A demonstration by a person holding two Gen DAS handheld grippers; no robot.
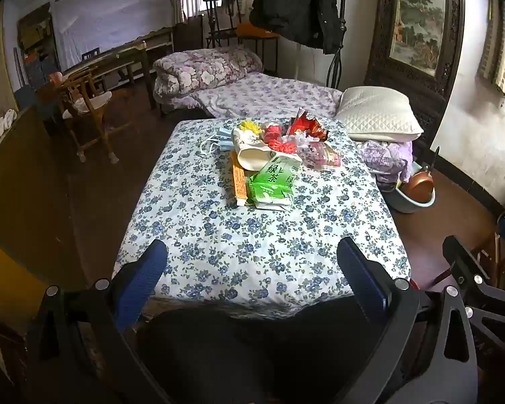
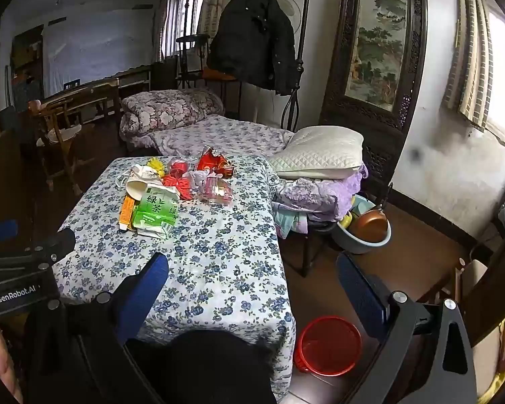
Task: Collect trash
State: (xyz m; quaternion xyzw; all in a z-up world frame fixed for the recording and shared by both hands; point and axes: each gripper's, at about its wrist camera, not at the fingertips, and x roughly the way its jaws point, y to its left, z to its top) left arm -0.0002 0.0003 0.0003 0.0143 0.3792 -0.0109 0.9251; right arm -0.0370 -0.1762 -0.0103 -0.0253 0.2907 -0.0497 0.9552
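Note:
A pile of trash lies at the far middle of the floral-cloth table (image 1: pixel 252 249) (image 2: pixel 219 256): a green tea carton (image 1: pixel 274 181) (image 2: pixel 156 212), an orange box (image 1: pixel 239 178) (image 2: pixel 127 210), a white paper cup (image 1: pixel 252 155) (image 2: pixel 141 183), a red snack bag (image 1: pixel 308 124) (image 2: pixel 215 163), blue face masks (image 1: pixel 219 138), red and clear wrappers (image 1: pixel 314 153) (image 2: pixel 215 190). A red bin (image 2: pixel 328 345) stands on the floor right of the table. My left gripper (image 1: pixel 252 262) is open and empty over the table's near edge. My right gripper (image 2: pixel 252 276) is open and empty, near the table's right corner.
A bed (image 1: pixel 269 94) with a folded quilt (image 1: pixel 202 69) and a white pillow (image 1: pixel 377 112) lies behind the table. A basin with a copper pan (image 2: pixel 367 229) sits on the floor at the right. Wooden chairs (image 1: pixel 84 107) stand at the left.

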